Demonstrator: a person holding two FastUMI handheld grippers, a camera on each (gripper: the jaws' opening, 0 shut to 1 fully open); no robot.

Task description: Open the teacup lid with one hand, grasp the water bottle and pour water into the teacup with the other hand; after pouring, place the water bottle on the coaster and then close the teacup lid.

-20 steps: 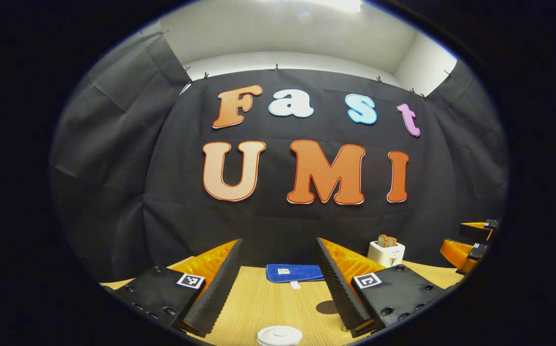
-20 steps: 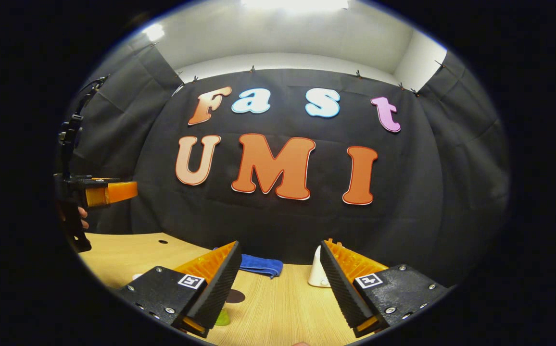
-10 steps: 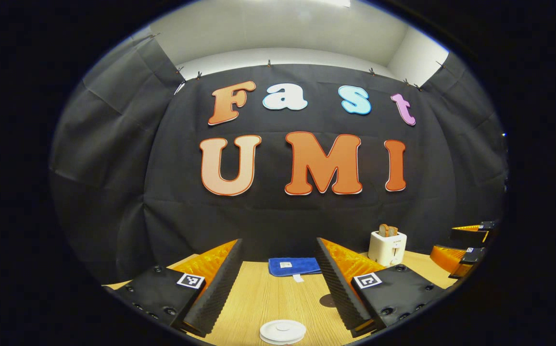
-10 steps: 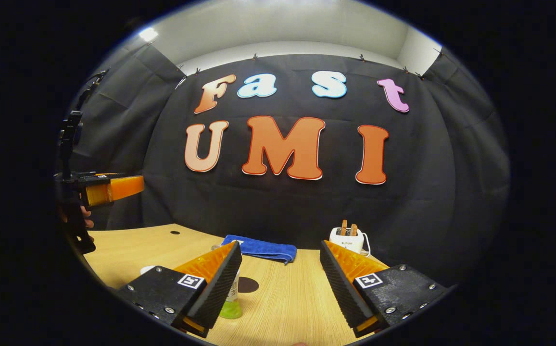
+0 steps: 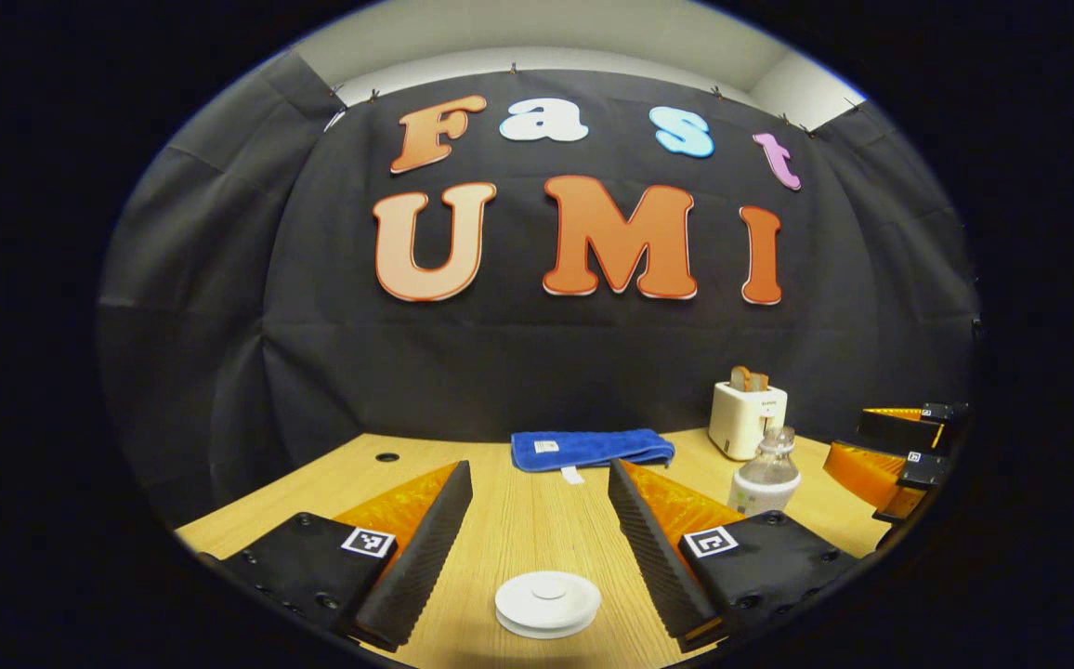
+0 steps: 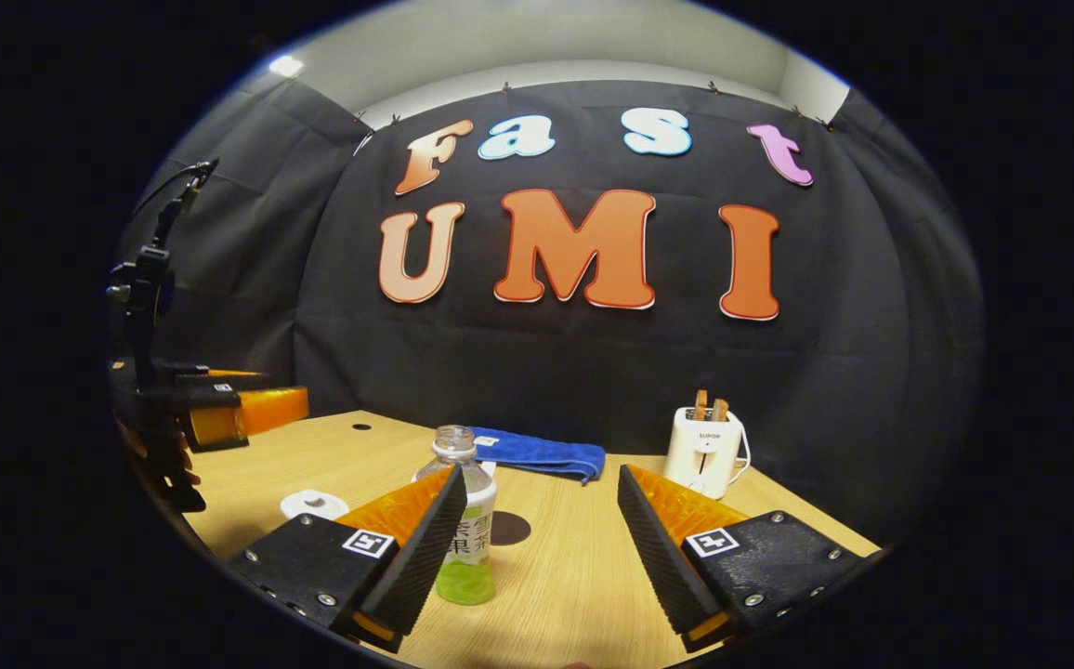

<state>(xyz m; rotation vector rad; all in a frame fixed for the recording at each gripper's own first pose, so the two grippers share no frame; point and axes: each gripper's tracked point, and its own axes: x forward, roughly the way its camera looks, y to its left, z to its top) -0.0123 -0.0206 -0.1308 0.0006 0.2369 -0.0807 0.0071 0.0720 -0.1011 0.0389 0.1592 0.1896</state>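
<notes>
Left gripper view: the left tool [image 5: 537,539], spread wide, hovers above the lid [image 5: 547,603] on the tabletop [image 5: 518,520]; centre over it first.

Right gripper view: the right tool [image 6: 542,548], spread, should straddle the bottle [image 6: 464,520].

Wood-grain table [image 5: 518,520], matt; blue cloth towel [image 5: 591,448]; clear, seemingly plastic water bottle [image 6: 464,520].

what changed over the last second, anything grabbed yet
Both grippers tipped down toward the table, bringing the teacup lid between the left gripper's open fingers and the water bottle beside the right gripper. Nothing grabbed; lid, bottle, blue towel and toaster stayed put.
</notes>
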